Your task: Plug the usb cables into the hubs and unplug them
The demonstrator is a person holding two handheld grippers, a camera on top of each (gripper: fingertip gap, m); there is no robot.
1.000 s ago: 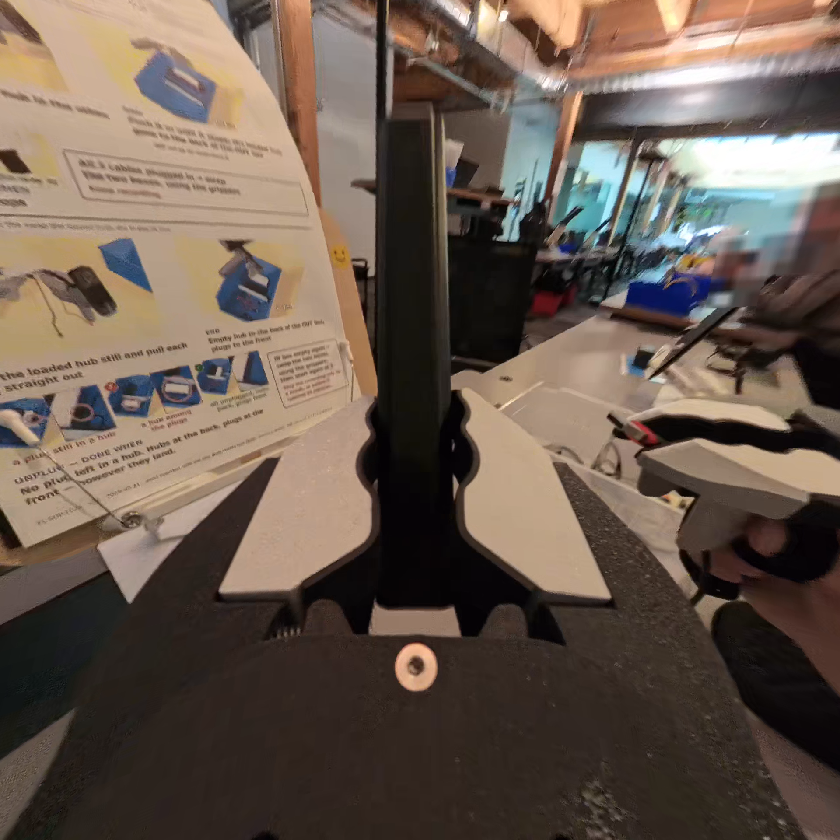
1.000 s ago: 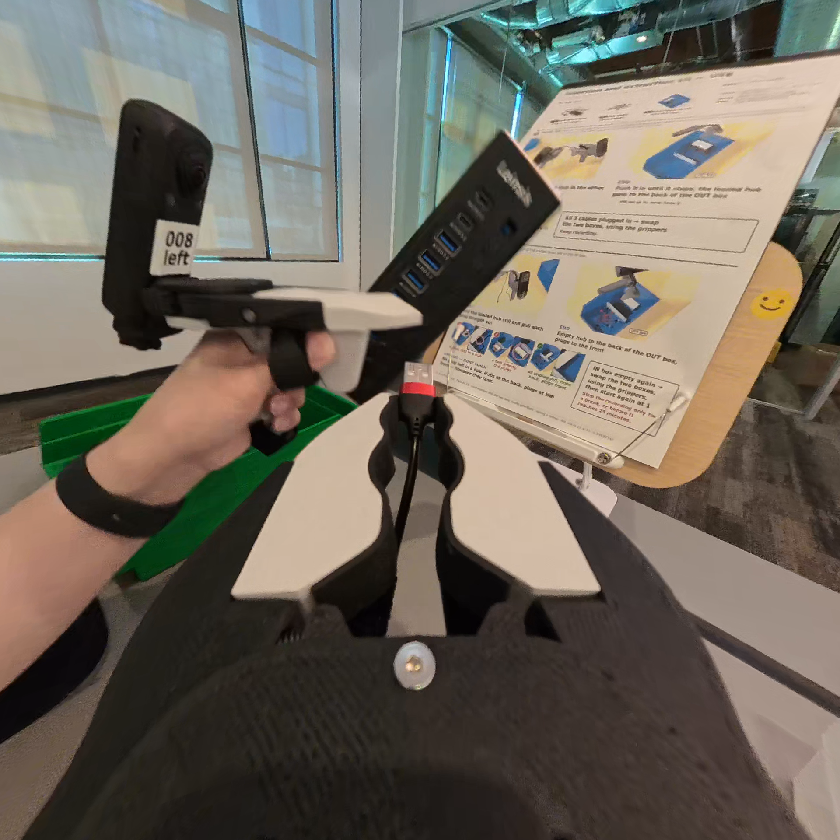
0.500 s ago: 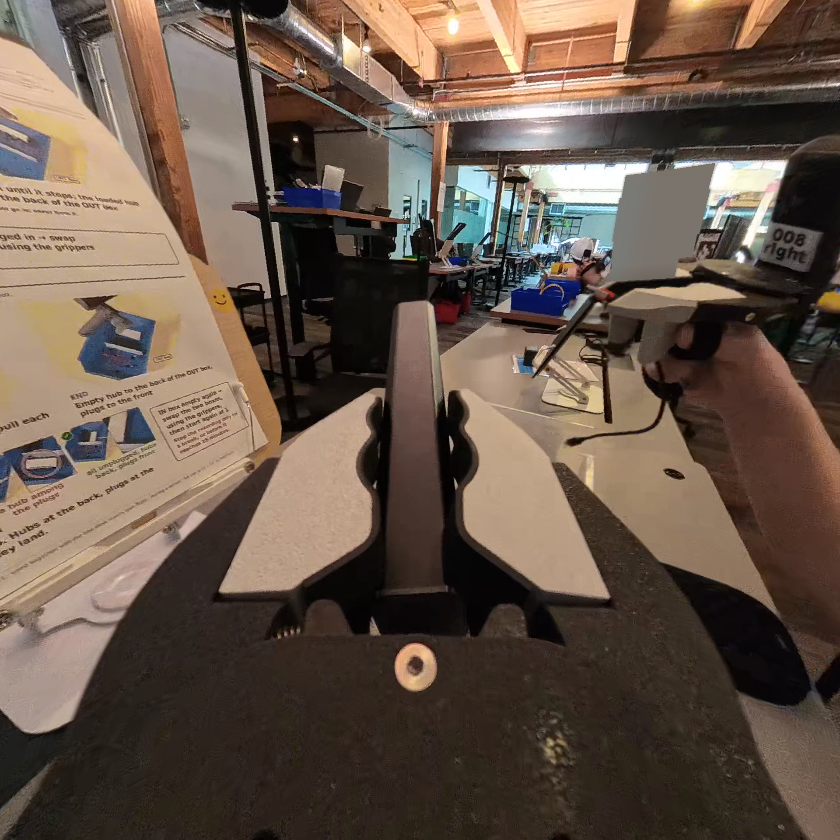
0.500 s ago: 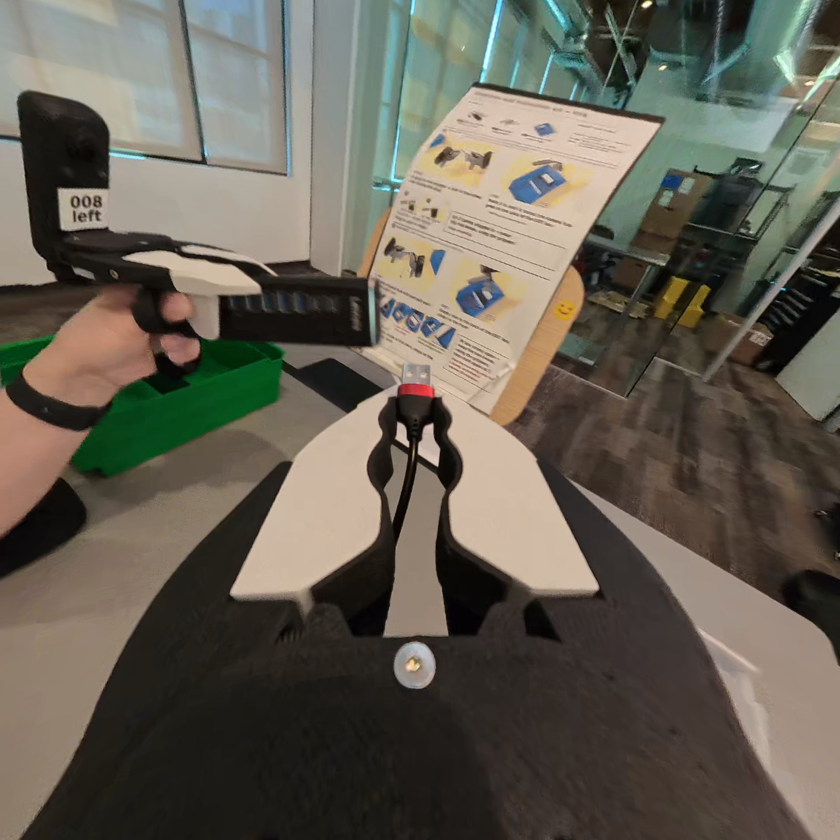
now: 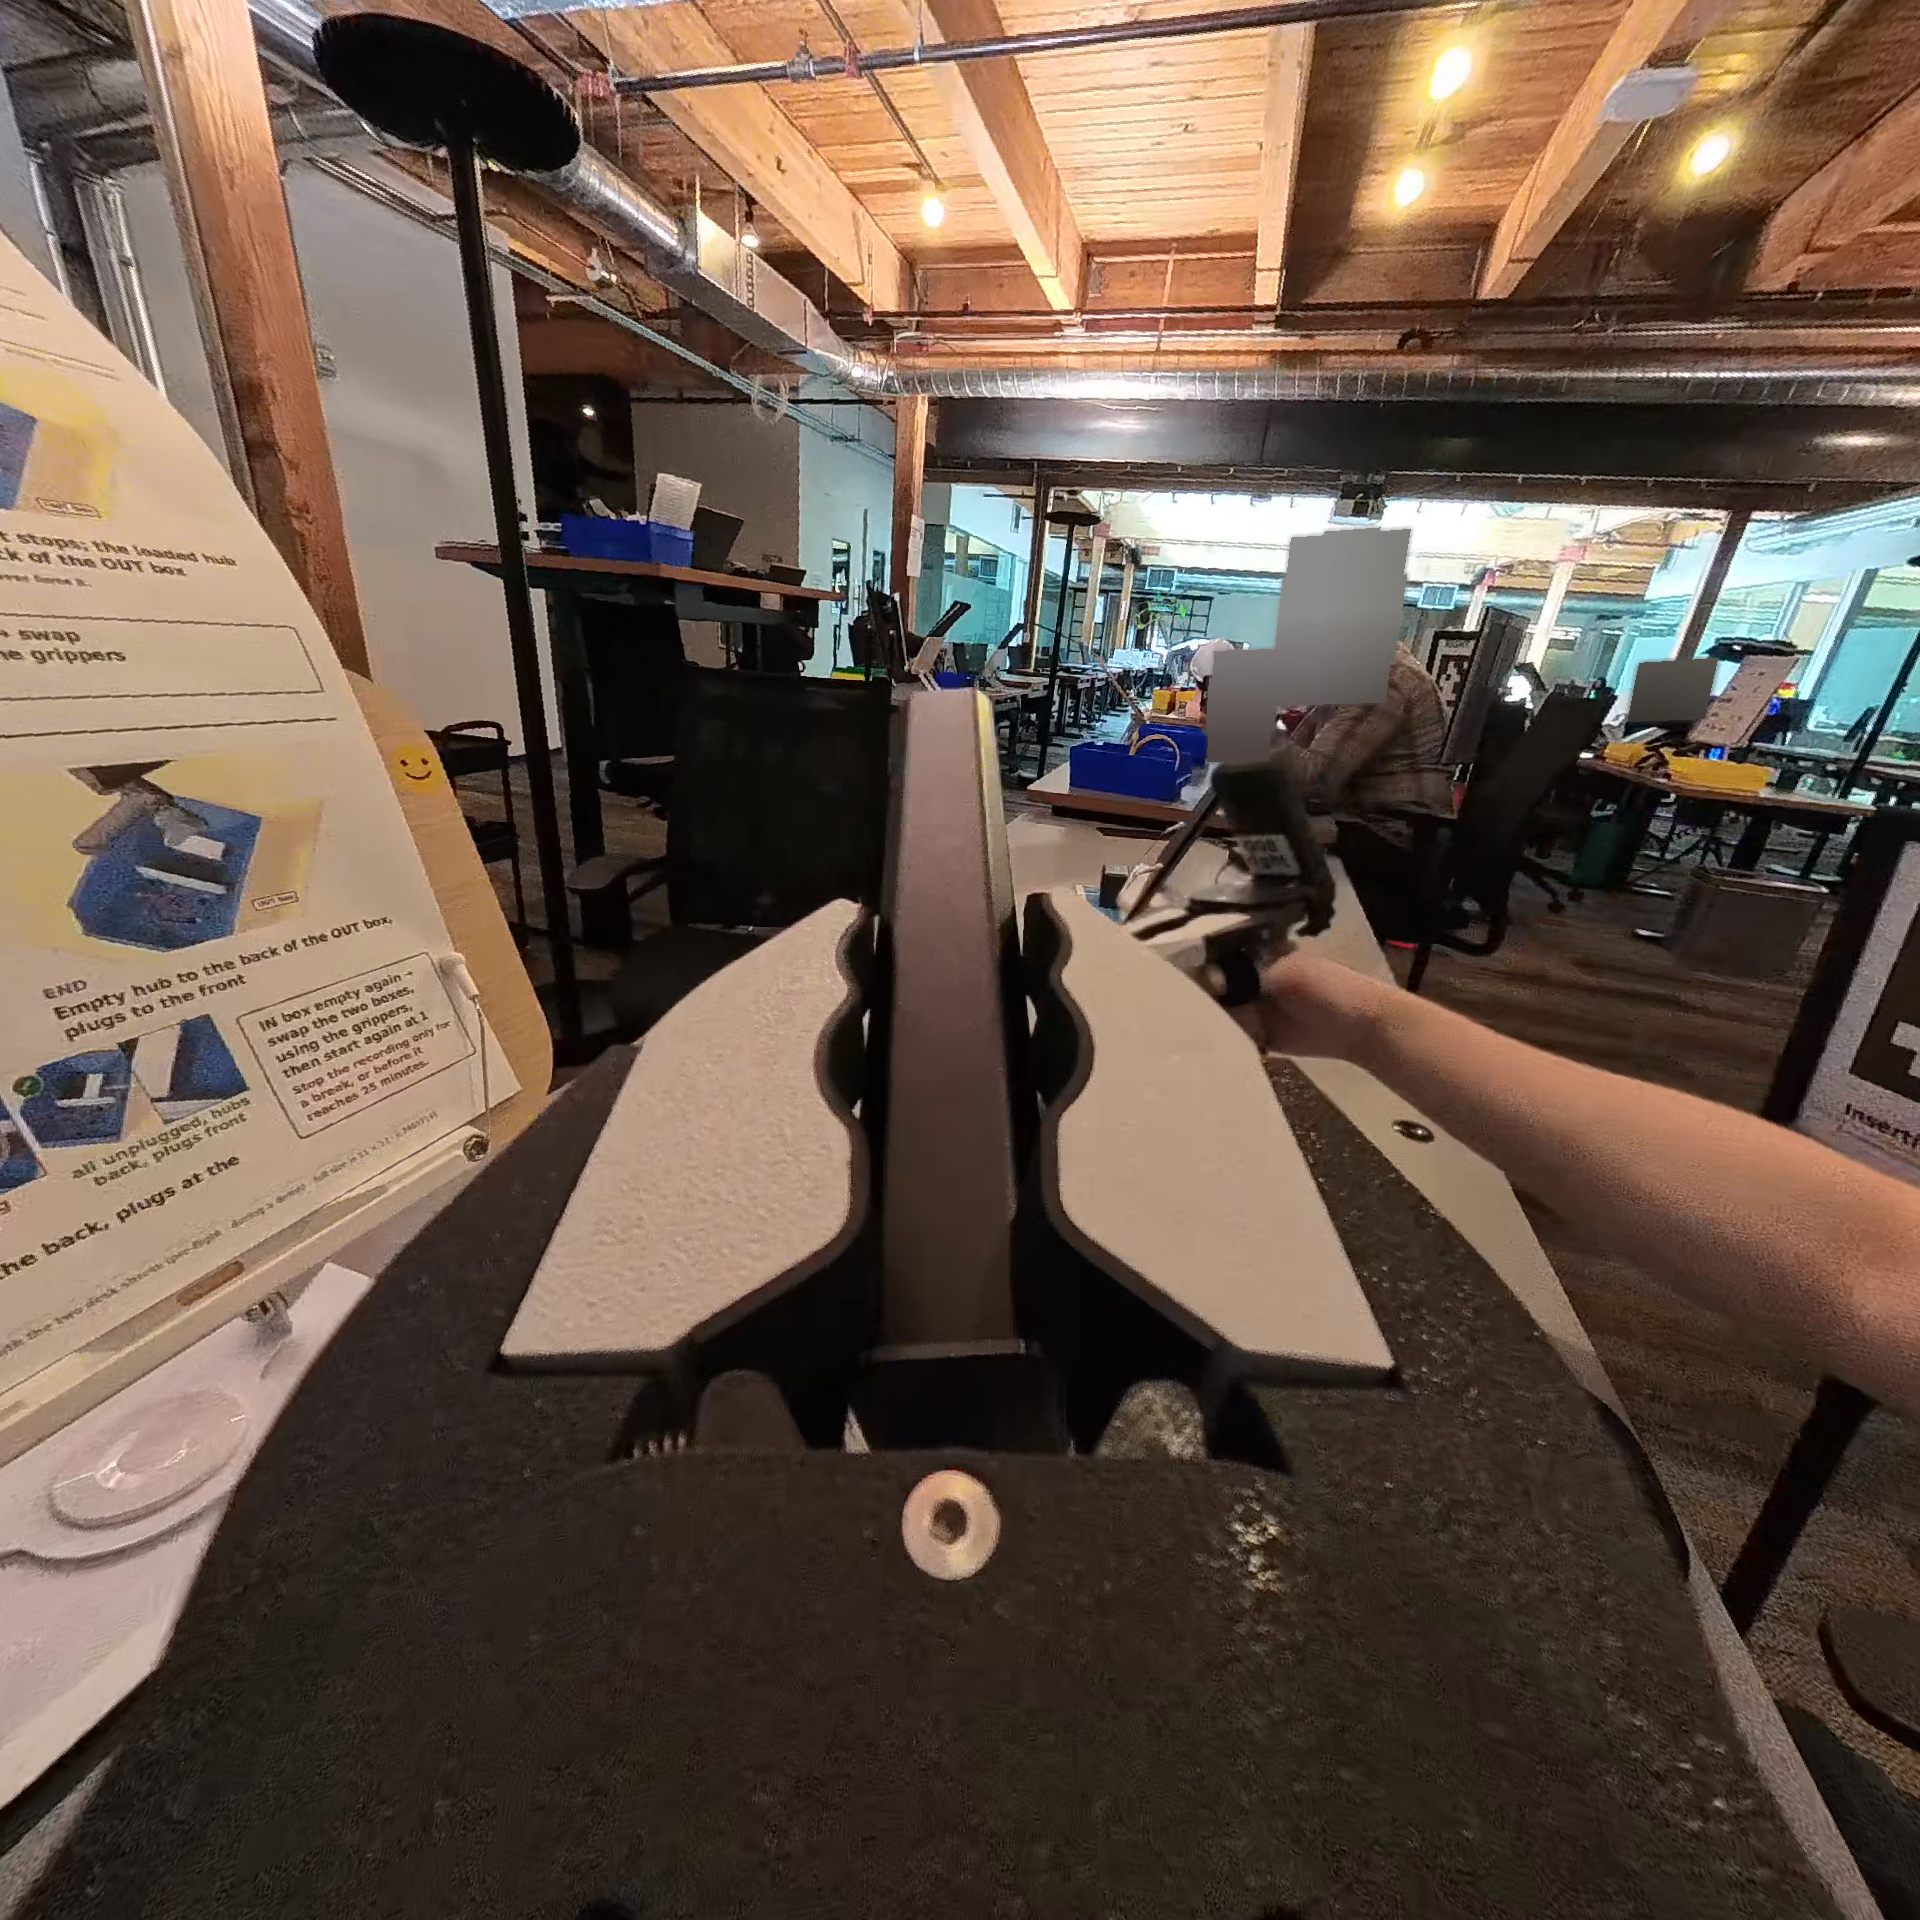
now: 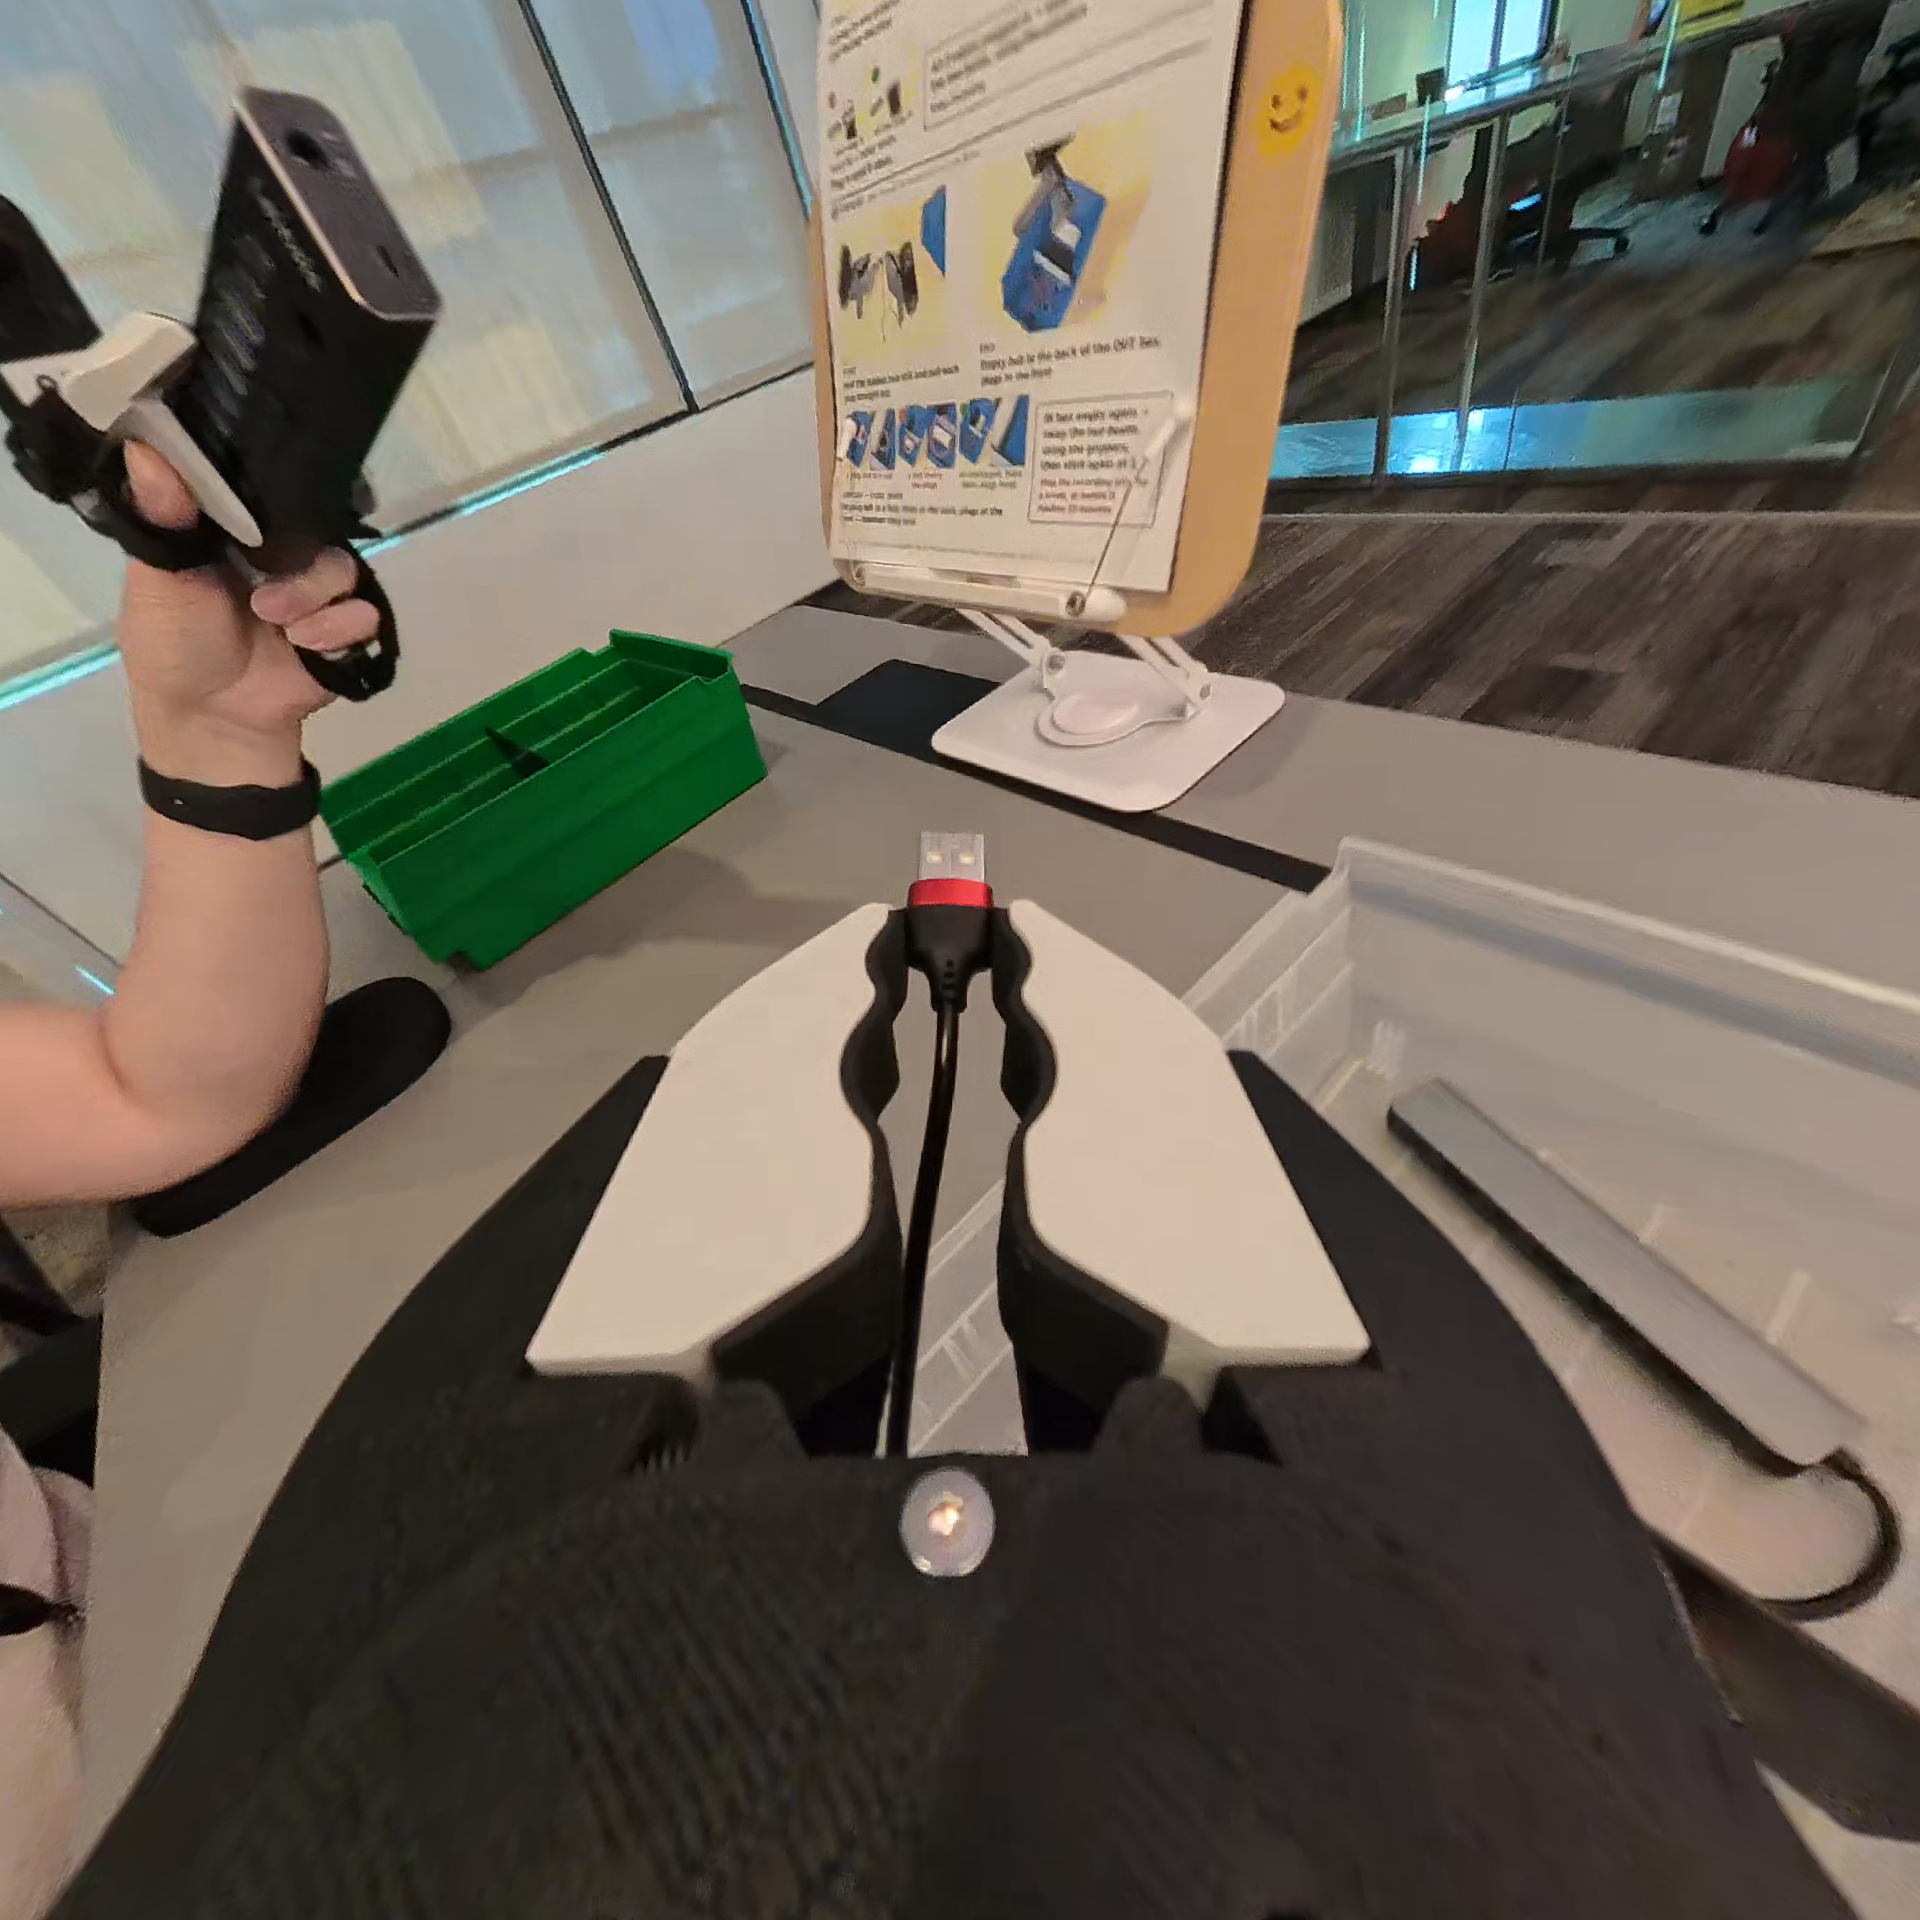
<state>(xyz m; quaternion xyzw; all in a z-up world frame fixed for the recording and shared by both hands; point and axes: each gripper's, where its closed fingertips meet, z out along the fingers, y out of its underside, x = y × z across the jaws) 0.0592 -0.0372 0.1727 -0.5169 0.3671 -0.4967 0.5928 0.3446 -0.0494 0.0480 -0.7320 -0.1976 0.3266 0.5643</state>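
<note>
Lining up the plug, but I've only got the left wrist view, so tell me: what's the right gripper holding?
Observer: The right gripper is shut on a USB plug with a red collar, its metal end sticking out past the jaws.
Operator: Is it near my hub?
Observer: No. The black hub is raised at far left, well apart from the plug.
Operator: Any spare hub around?
Observer: A grey bar-shaped hub lies in the clear tray, right of the plug.
</note>
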